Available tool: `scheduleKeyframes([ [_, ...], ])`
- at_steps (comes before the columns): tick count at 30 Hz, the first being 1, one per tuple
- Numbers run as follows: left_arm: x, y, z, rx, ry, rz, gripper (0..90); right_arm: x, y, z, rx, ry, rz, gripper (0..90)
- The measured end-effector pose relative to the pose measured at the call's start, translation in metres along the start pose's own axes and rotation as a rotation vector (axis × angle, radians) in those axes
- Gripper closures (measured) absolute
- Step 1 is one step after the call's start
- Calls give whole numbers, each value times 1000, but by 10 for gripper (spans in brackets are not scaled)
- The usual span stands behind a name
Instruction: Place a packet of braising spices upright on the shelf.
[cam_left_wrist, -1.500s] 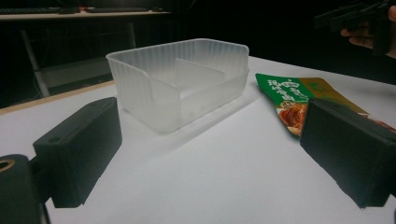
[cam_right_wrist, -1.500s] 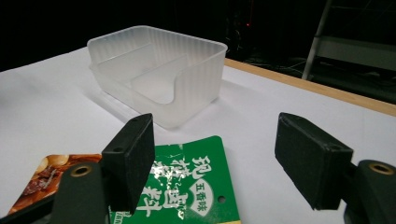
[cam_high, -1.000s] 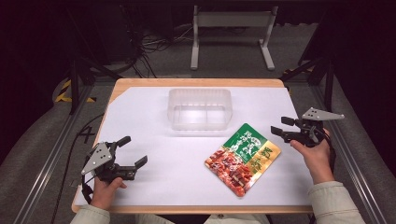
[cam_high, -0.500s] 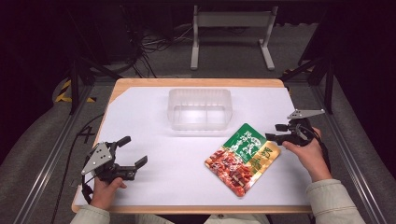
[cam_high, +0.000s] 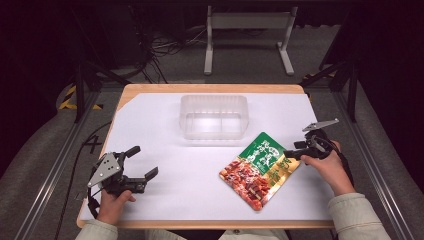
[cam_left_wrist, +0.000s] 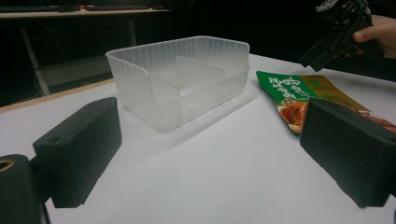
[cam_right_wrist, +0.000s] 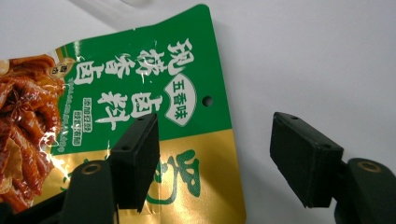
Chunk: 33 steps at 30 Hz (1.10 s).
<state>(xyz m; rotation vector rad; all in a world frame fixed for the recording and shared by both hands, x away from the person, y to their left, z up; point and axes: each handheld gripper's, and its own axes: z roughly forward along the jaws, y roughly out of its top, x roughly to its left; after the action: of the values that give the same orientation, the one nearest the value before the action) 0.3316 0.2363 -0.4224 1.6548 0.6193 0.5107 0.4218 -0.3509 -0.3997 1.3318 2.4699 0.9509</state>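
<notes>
The glossy, flat green-and-gold pouch (cam_high: 260, 170) lay on the white sheet (cam_high: 165, 130) near a ribbed translucent tub (cam_high: 214, 116); the right gripper (cam_high: 294, 151) gaped over its edge, gripping nothing. The left gripper (cam_high: 141, 162) rested wide open, well apart; dark room beyond.

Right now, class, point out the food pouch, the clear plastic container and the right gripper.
food pouch (cam_high: 260, 170): high view, middle of its printed front.
clear plastic container (cam_high: 214, 104): high view, far wall.
right gripper (cam_high: 290, 154): high view, midway between its open jaws' tips.

Right gripper (cam_high: 294, 151) at snack packet (cam_high: 260, 170)
</notes>
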Motion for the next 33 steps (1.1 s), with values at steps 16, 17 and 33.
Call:
scheduleKeyframes([
  [16,0,0,0,2,2,0,63,-3,-13,12,79,43,40,321],
  [17,0,0,0,2,2,0,64,-3,-14,12,82,47,41,322],
  [33,0,0,1,0,4,-3,63,0,-15,8,63,88,58,385],
])
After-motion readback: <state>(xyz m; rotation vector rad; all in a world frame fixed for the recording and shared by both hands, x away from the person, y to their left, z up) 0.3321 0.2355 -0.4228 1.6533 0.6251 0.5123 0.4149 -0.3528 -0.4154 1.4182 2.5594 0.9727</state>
